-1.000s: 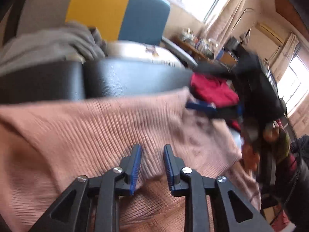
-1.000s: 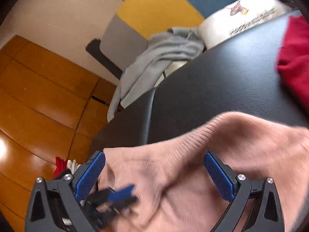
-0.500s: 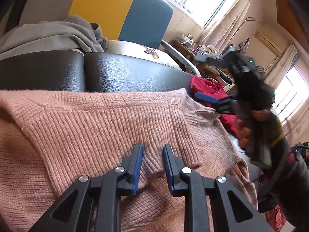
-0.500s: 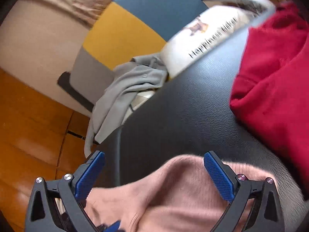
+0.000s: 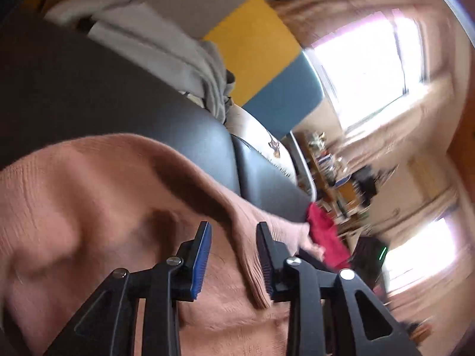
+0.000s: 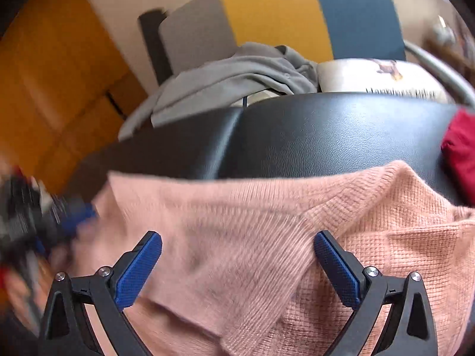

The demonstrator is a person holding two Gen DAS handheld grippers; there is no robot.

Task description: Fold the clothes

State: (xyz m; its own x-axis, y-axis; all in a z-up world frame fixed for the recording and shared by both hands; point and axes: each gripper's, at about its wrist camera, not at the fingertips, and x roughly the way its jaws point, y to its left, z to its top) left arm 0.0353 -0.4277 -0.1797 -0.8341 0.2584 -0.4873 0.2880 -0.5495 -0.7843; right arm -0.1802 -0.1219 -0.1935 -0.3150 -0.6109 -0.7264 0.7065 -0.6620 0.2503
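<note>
in your left wrist view, the picture is tilted and blurred. your left gripper (image 5: 233,255) sits low in the middle, its jaws partly apart; they have just been opening. a ribbed fold of the pink sweater (image 5: 98,207) runs up between the blue pads (image 5: 202,259) and lies against the inner face of the right one, while the left pad stands clear of it, so the fold is no longer pinched. the sweater fills the lower left of the view, bunched into soft ridges, and it lies on the black padded bench (image 5: 118,95). past the far end of the sweater a red garment (image 5: 322,237) rests at the bench edge. behind the bench a grey garment (image 5: 178,53) is draped on a chair with grey, yellow and blue panels (image 5: 255,50). bright windows (image 5: 368,62) fill the right side.

in your right wrist view, your right gripper (image 6: 237,267) is spread wide above the sweater (image 6: 267,237), and neither pad presses the knit. the sweater lies across the near part of the bench (image 6: 326,136). the left gripper (image 6: 68,219) appears as a dark blur at the sweater's left edge. the red garment (image 6: 460,148) shows at the right edge, the grey garment (image 6: 237,77) behind.
</note>
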